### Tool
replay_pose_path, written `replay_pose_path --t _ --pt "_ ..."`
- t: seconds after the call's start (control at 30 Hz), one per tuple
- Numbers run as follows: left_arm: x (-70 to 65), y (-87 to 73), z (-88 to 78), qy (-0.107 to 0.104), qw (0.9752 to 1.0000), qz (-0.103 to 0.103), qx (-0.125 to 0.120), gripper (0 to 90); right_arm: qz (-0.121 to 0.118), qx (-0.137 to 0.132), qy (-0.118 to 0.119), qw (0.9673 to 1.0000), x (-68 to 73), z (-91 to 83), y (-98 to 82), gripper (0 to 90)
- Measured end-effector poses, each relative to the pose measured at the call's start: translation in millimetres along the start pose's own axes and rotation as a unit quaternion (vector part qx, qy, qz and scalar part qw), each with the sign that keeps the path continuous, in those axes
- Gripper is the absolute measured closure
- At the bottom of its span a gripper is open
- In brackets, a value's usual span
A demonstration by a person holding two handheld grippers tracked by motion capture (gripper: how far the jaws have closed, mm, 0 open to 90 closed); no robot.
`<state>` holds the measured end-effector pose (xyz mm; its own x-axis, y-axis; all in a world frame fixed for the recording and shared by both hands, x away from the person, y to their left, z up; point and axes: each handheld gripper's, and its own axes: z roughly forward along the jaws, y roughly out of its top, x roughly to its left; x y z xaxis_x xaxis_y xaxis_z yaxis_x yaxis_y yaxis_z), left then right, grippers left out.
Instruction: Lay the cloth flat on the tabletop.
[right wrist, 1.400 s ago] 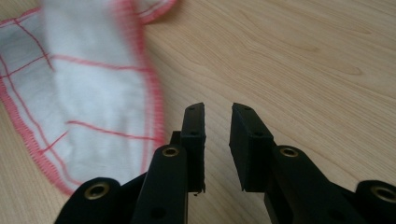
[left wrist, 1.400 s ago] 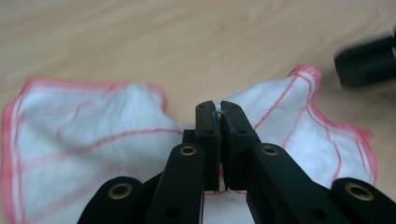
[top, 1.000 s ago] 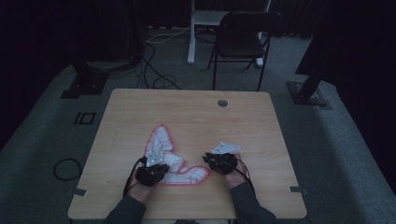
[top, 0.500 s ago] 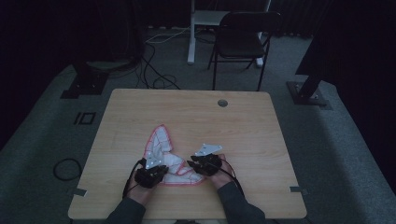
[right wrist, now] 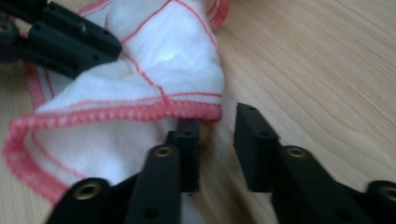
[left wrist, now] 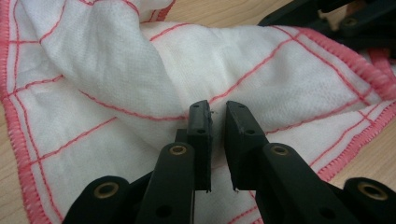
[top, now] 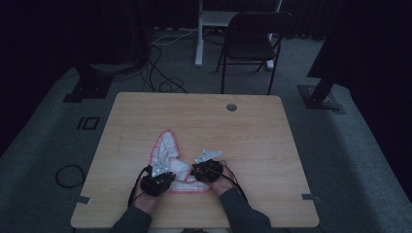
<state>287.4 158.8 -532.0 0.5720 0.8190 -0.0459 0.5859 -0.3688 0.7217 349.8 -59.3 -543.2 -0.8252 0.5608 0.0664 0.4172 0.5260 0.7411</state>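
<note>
Cloth (top: 167,158), white with red grid, lies crumpled on worktop (top: 252,131) at near edge, both tools at its near corners. Left tool (left wrist: 215,122): jaws almost together, narrow gap, nothing pinched, tips above fold. Right tool (right wrist: 217,128): jaws have just been closing, parted, hem (right wrist: 116,114) beside one jaw, not between. Risk: right tool closes beside hem and grabs nothing; left pinches one layer only, fold slips out.
</note>
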Motion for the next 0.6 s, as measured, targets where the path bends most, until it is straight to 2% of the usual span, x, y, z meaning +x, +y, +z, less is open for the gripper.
replay_pose_path --t 0.07,0.1,0.47,0.6 --pt "-0.5 -0.4 -1.3 0.000 1.0000 0.000 -0.002 80.4 -0.002 -0.002 -0.005 1.0000 0.1 2.0 1.6 86.4" --pt "-0.7 -0.8 -2.1 0.000 1.0000 0.001 -0.003 80.1 -0.002 -0.003 -0.008 1.0000 0.2 2.4 2.9 88.3" --pt "-8.2 -7.0 -14.9 0.006 0.9999 0.008 -0.005 76.0 -0.004 -0.019 -0.038 0.9991 -8.9 -8.0 8.8 89.0" --pt "-12.0 -14.0 -12.8 0.010 0.9997 0.014 0.016 76.2 -0.001 -0.024 -0.051 0.9984 -15.6 -13.7 7.8 89.0"
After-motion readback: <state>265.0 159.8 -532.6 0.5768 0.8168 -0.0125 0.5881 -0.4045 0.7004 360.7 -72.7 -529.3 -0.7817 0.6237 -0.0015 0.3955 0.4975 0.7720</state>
